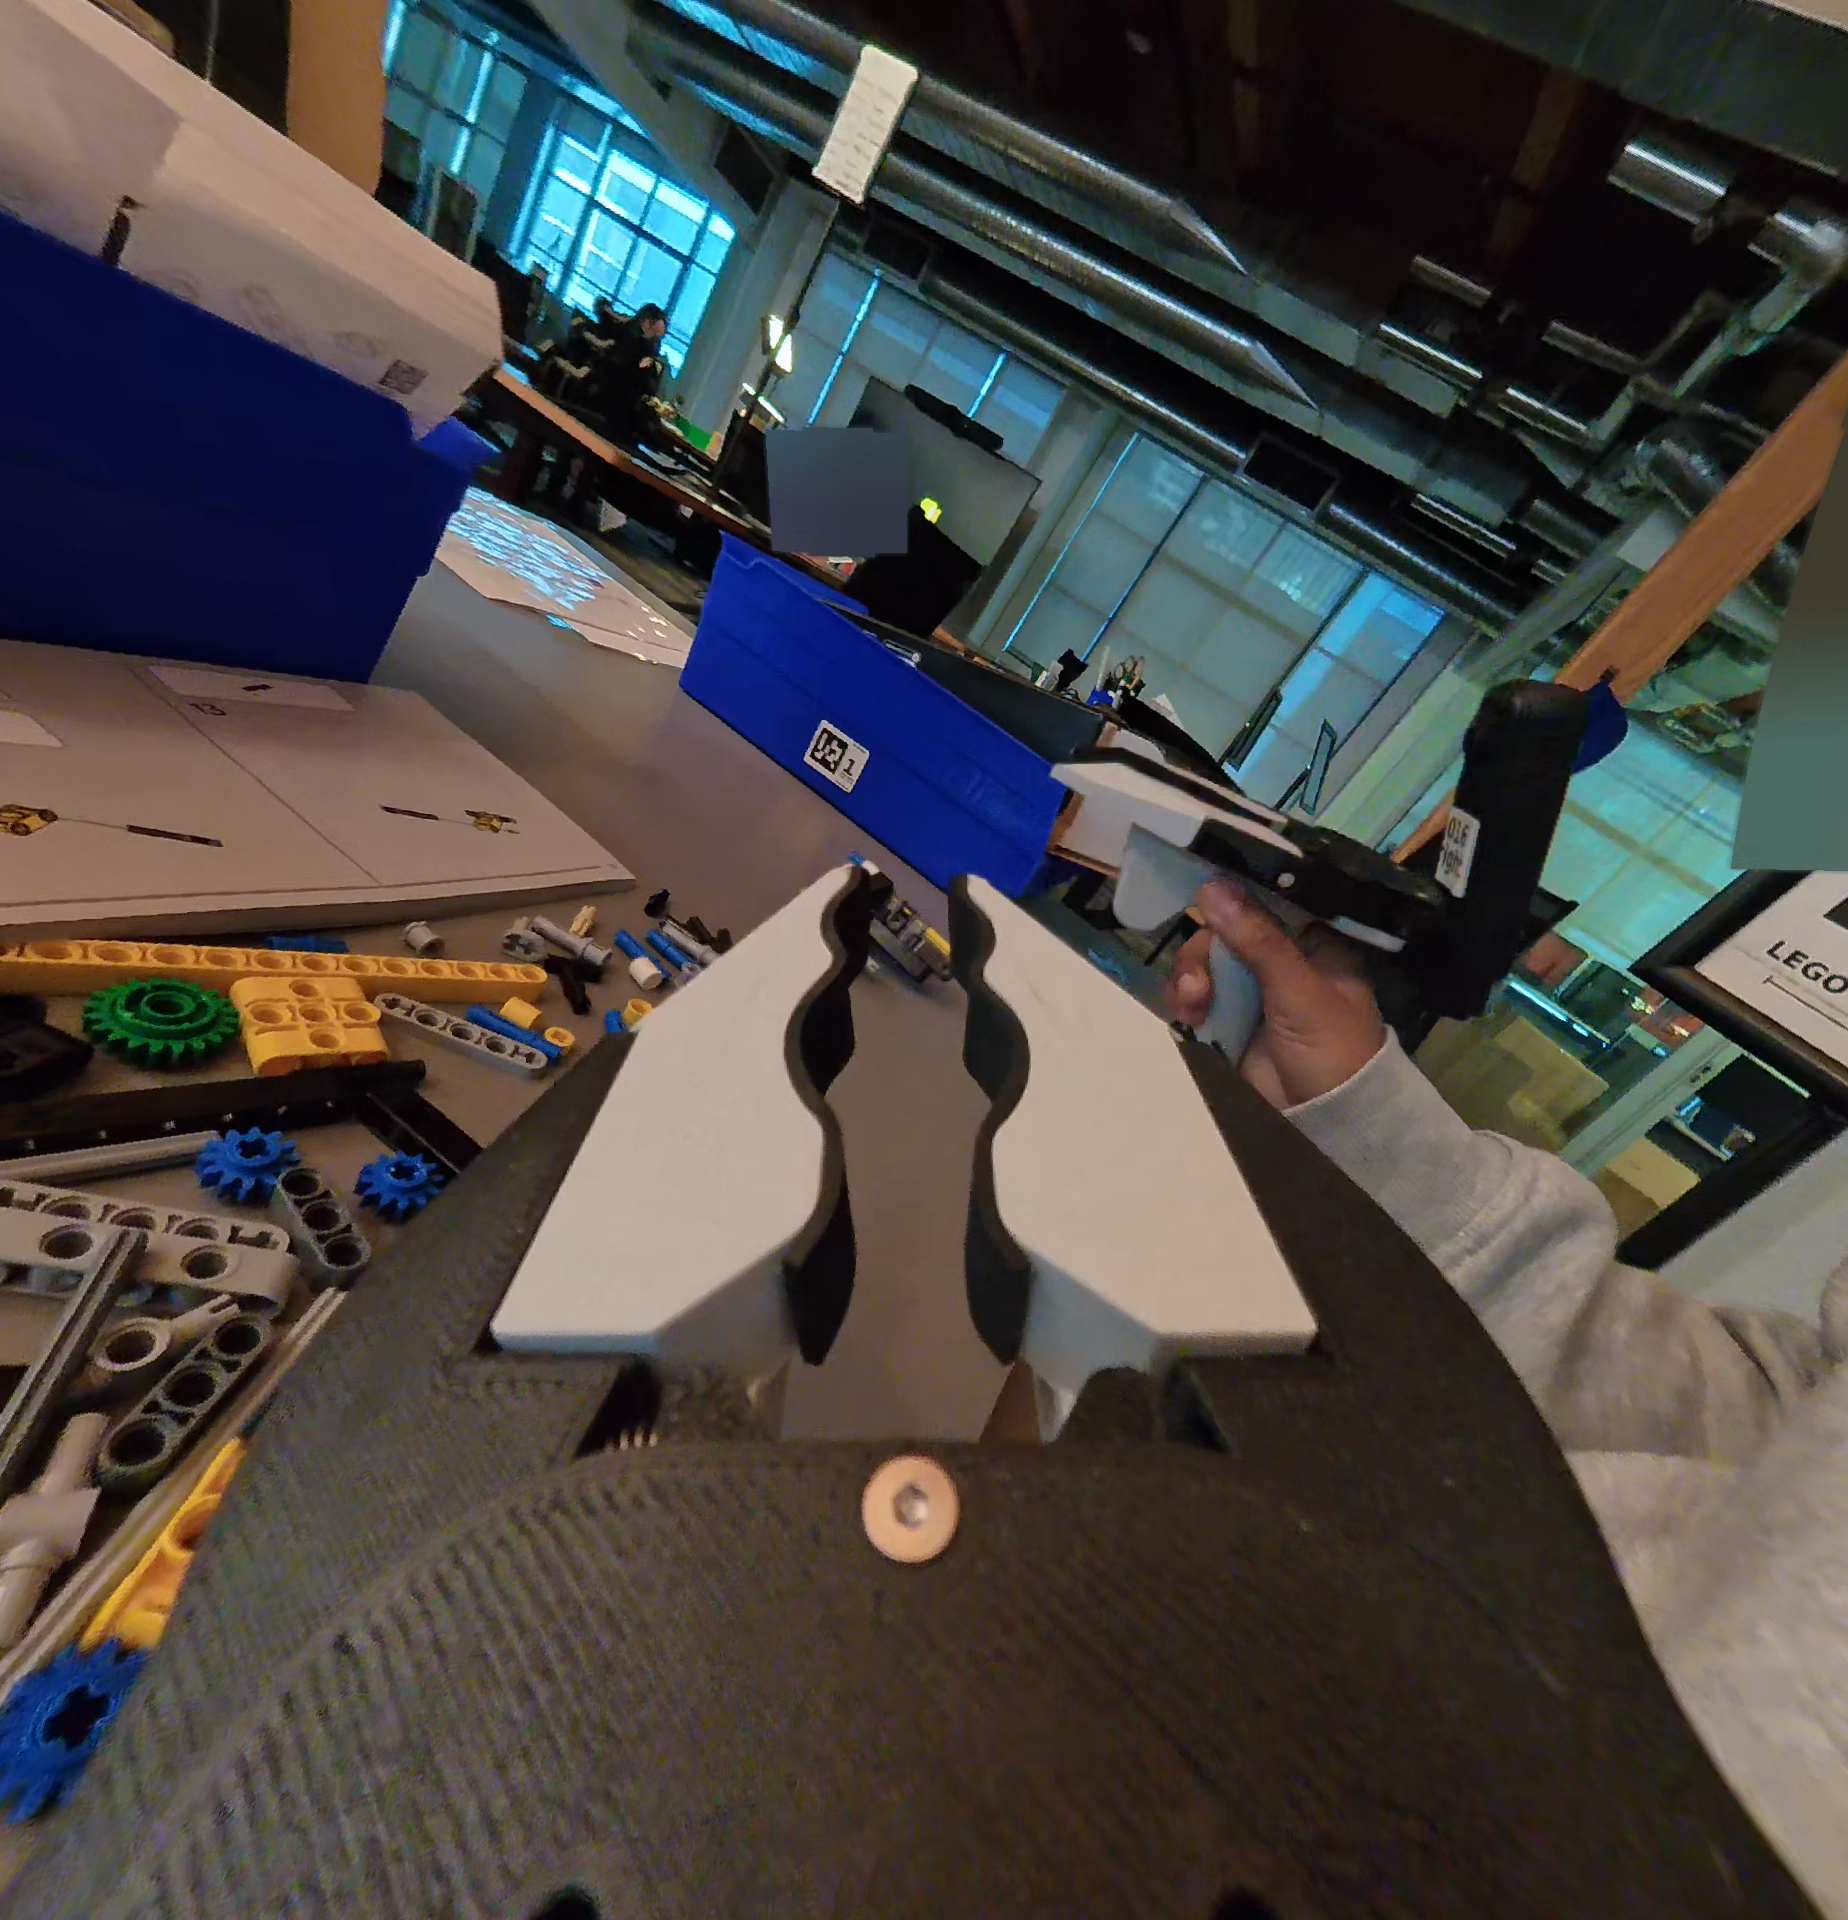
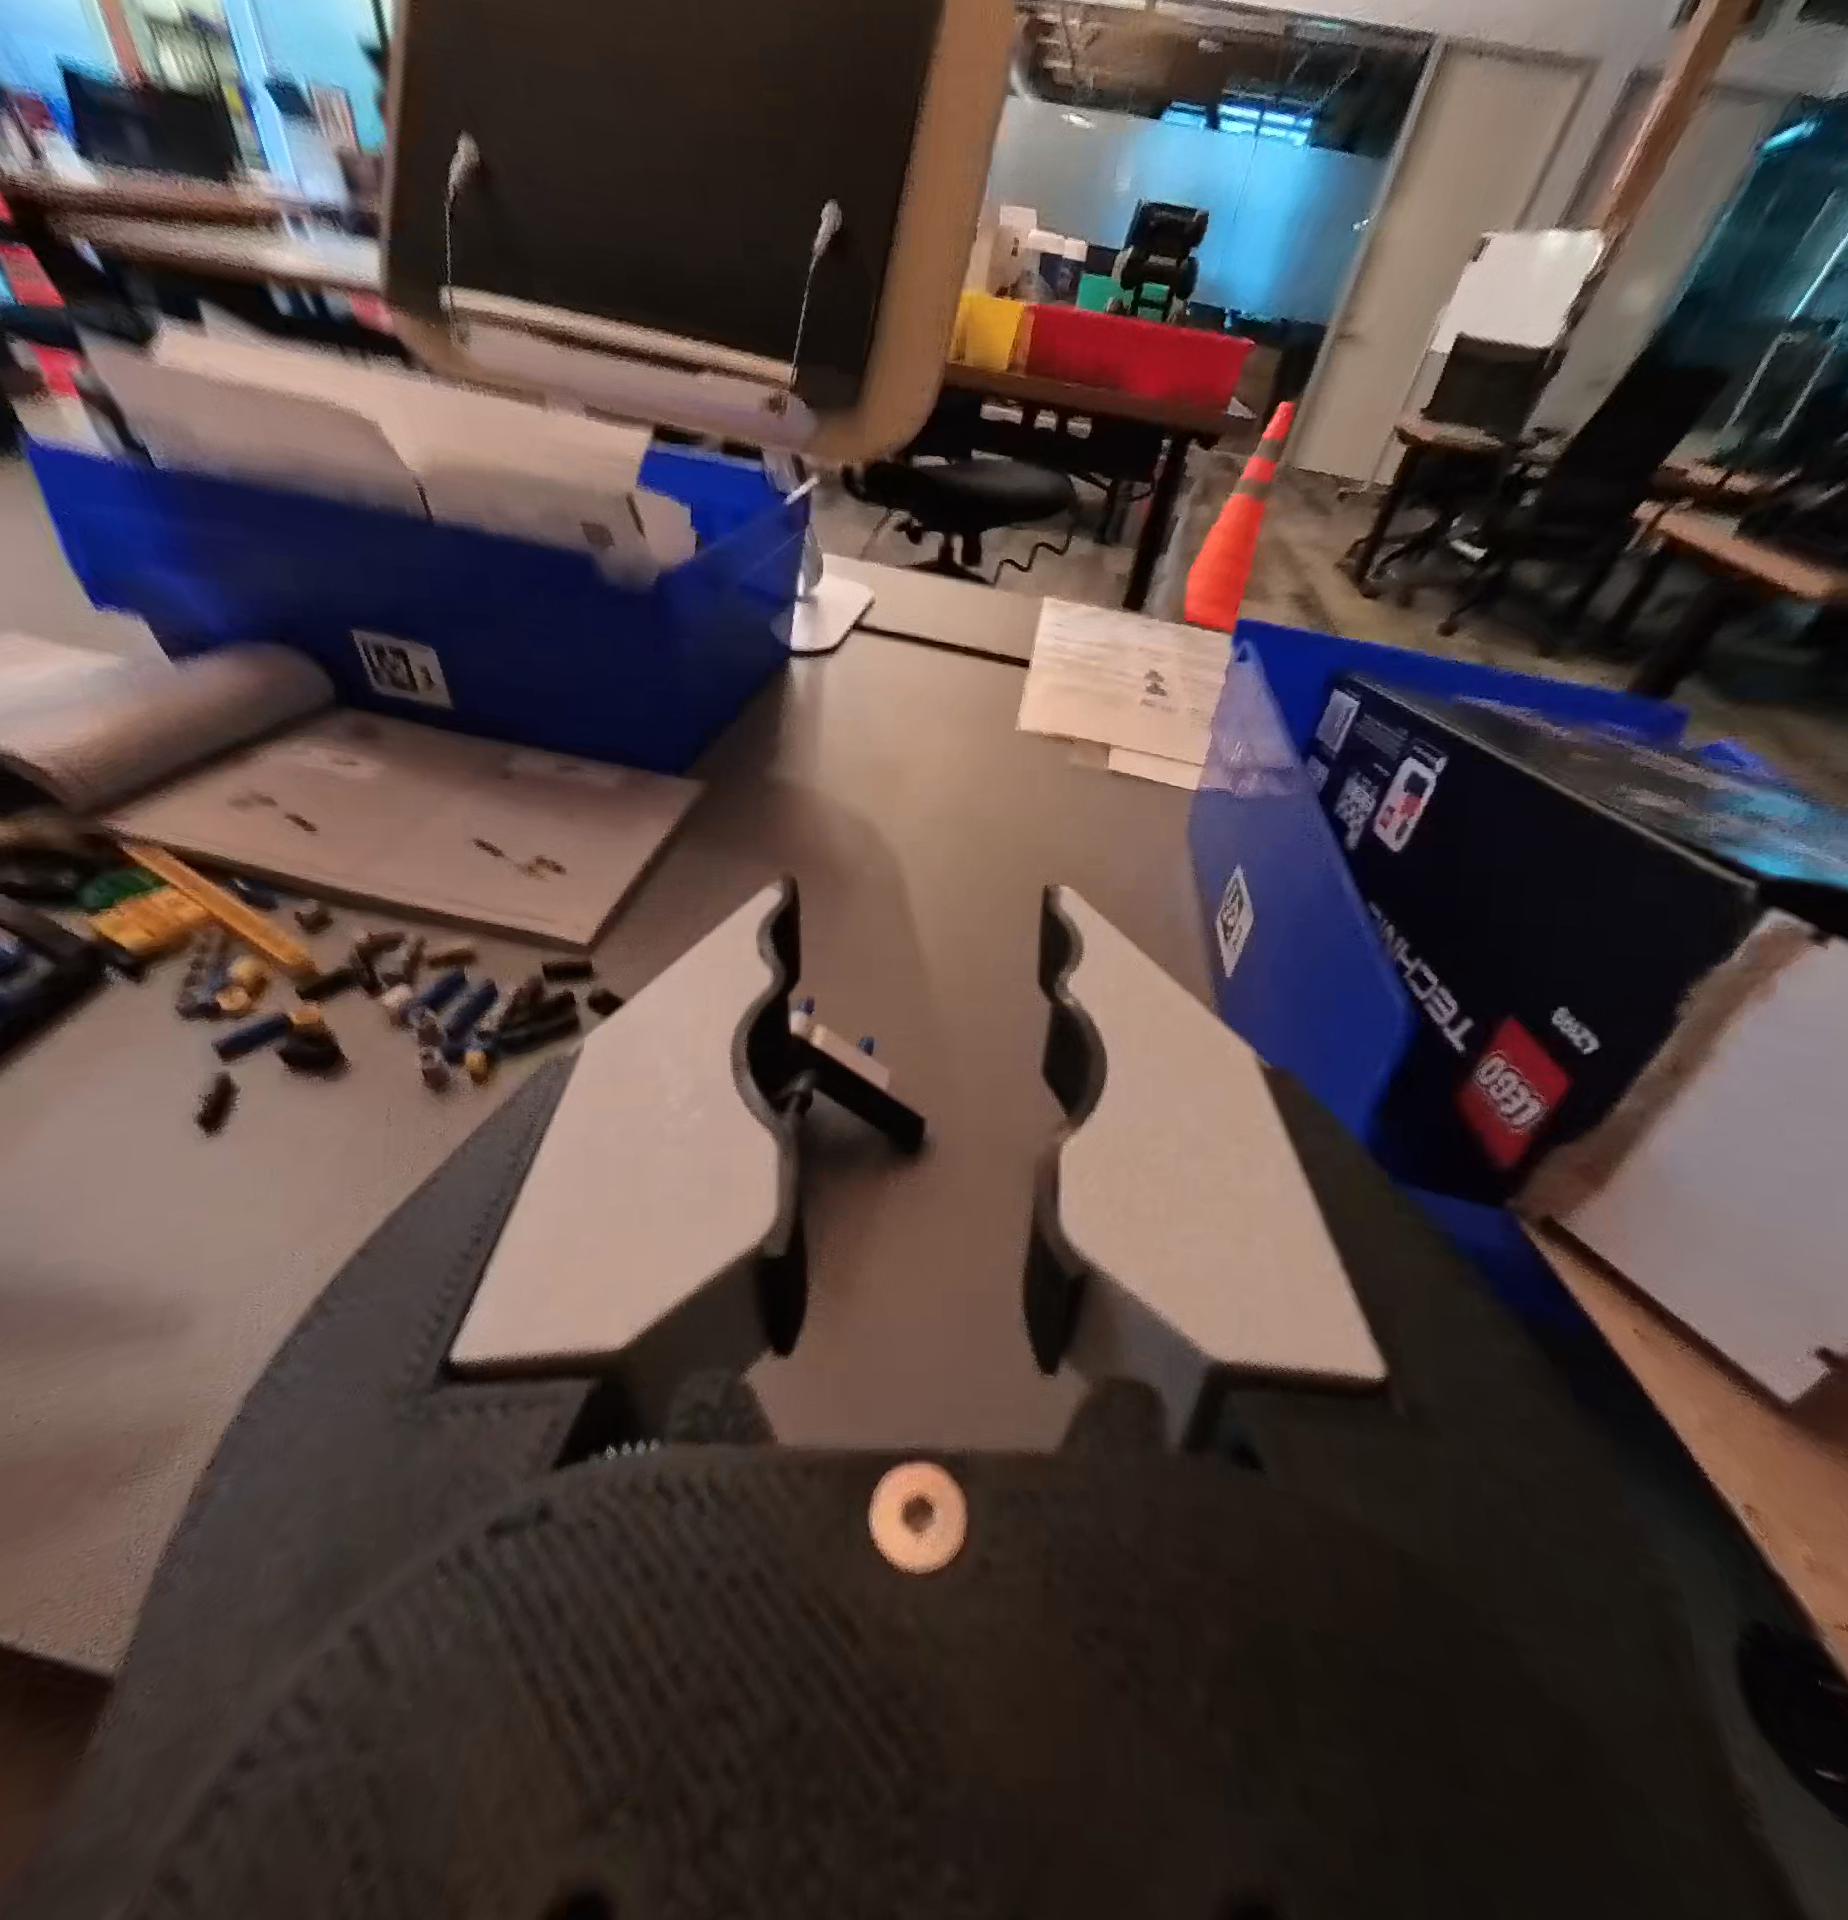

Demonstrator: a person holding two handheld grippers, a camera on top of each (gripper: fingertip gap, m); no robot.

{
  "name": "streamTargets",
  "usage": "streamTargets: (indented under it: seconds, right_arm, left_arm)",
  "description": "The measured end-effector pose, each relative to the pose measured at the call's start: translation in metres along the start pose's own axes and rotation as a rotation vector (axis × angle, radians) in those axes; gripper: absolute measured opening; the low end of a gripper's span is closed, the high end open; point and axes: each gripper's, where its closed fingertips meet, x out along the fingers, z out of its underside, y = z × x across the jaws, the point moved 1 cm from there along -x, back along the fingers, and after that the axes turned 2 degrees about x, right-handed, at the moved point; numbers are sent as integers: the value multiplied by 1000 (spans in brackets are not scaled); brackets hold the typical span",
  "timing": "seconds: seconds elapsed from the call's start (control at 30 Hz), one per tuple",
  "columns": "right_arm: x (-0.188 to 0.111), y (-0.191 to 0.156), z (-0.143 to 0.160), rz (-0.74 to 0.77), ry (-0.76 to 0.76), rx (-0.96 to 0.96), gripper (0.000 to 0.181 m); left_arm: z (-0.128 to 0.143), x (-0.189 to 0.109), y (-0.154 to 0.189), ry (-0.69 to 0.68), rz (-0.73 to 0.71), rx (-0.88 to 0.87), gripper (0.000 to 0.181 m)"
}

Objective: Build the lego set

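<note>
Two grippers, your left gripper [image 1: 904, 914] fingers spread over the bench [image 1: 754, 769], loose lego parts [image 1: 307, 1018] at nine o'clock, your right gripper [image 2: 920, 914] fingers parted, small black assembly [image 2: 847, 1086] against its nine o'clock finger.

The left gripper [image 1: 904, 904] hangs low over the grey table [image 1: 629, 717], its jaws parted with nothing between them — a small black-and-yellow assembly [image 1: 912, 933] lies just past the tips. Loose pieces [image 1: 307, 1023] lie scattered to the left, below an open instruction booklet [image 1: 276, 800]. On the right a hand [image 1: 1278, 1003] grips the right gripper [image 1: 1159, 805].
</note>
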Motion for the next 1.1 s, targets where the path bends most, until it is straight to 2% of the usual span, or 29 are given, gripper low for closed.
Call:
streamTargets:
  seconds: [0.07, 0.13, 0.17, 0.27, 0.3, 0.33, 0.4, 0.5, 0.53, 0.6, 0.7, 0.83, 0.97, 1.1]
  right_arm:
    - [2, -15, 6, 2, -33, -68, 42]
    - [5, -39, 6, -61, -16, -58, 46]
    - [6, -52, 5, -115, -2, -27, 47]
    - [5, -96, 4, -329, 20, 98, 51]
    - [4, -107, 6, -381, 16, 118, 50]
    - [3, -116, 8, -420, 15, 116, 44]
    - [2, -125, 15, -469, 17, 58, 26]
    - [6, -123, 17, -474, -2, 78, 12]
    - [9, -124, 19, -484, -25, 94, 13]
    - [13, -129, 26, -521, -92, 104, 14]
    - [18, -138, 31, -544, -137, 82, 0]
    - [23, -150, 26, -566, -111, 46, 0]
    - [22, -163, 15, -555, -29, -9, 0]
    - [23, -169, 30, -498, -126, -105, 0]
  left_arm:
    - [2, 1, 1, -16, 1, 14, 14]
    - [5, 2, 2, -30, -2, 29, 9]
    - [6, 3, 1, -37, -9, 29, 0]
    - [6, 5, -10, -65, -100, -19, 0]
    - [3, 7, -4, -66, -66, -39, 0]
    - [0, 9, 2, -61, -31, -48, 0]
    - [-6, 14, 0, -48, -53, -28, 0]
    - [1, 28, -12, -97, -97, 62, 0]
    - [3, 33, -17, -110, -120, 73, 0]
    - [5, 42, -13, -129, -83, 95, 0]
    - [9, 48, -3, -145, -26, 114, 5]
    - [10, 40, 11, -139, 41, 119, 7]
    - [9, 26, 19, -151, 50, 181, 0]
    - [11, 10, 19, -198, 24, 234, 0]
